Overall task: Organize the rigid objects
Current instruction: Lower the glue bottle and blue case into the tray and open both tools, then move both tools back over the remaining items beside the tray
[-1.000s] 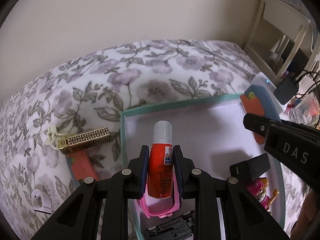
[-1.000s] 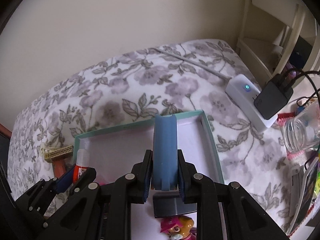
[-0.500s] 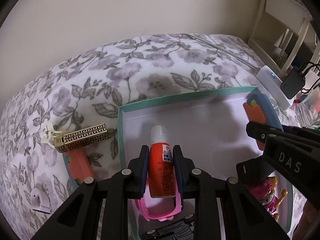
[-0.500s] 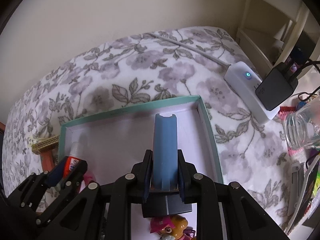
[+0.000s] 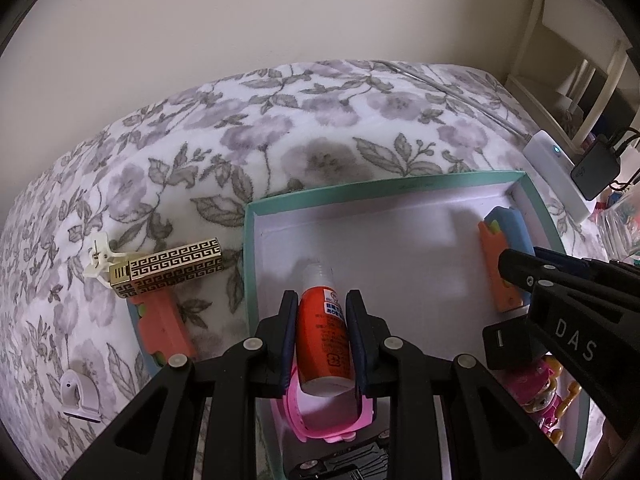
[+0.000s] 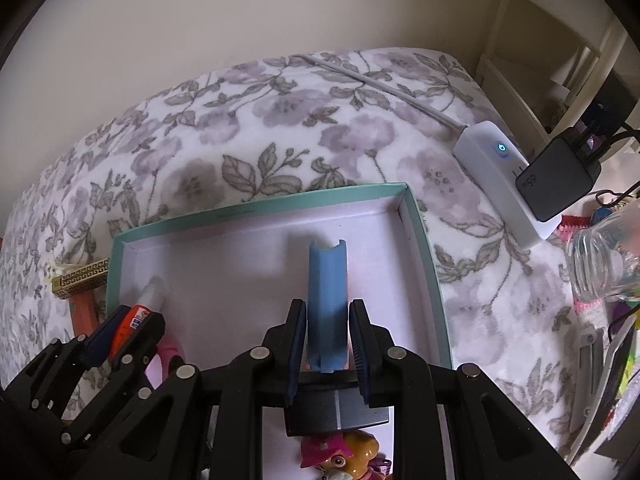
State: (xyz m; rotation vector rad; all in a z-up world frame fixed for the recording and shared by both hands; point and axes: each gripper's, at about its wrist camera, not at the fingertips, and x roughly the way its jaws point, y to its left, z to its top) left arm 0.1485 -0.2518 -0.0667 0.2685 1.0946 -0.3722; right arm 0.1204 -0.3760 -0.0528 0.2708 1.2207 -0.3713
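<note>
1. The flowered blanket (image 5: 304, 128) covers the whole surface, and its near edge is cut off by both gripper bodies.
2. The teal box (image 5: 360, 192) lies open on the blanket; its near wall is hidden behind the grippers in both views, and only the far and side walls show whole.
3. The left gripper (image 5: 322, 316) is closed on the orange glue bottle (image 5: 324, 332), pads pressing its two sides. The bottle sits between the fingers near the box's left wall, with its clear cap pointing ahead of the fingertips and down to the white floor; whether the cap touches the floor cannot be told.
4. The right gripper (image 6: 327, 330) is closed on the blue toy (image 6: 327, 300), gripped on its lower half. The toy stands out past the fingertips over the box floor, towards the right wall. From the left wrist its orange face shows just beside that wall.
5. A black block (image 6: 338, 412) lies under the right fingers, mostly covered.
6. A pink band (image 5: 320, 420) lies beneath the left gripper, partly hidden.
7. A pink toy figure (image 6: 344, 456) is cut off at the bottom edge.
8. Outside the box, a gold patterned case (image 5: 168, 266) rests across another orange toy (image 5: 162, 328), well left of the glue bottle.
</note>
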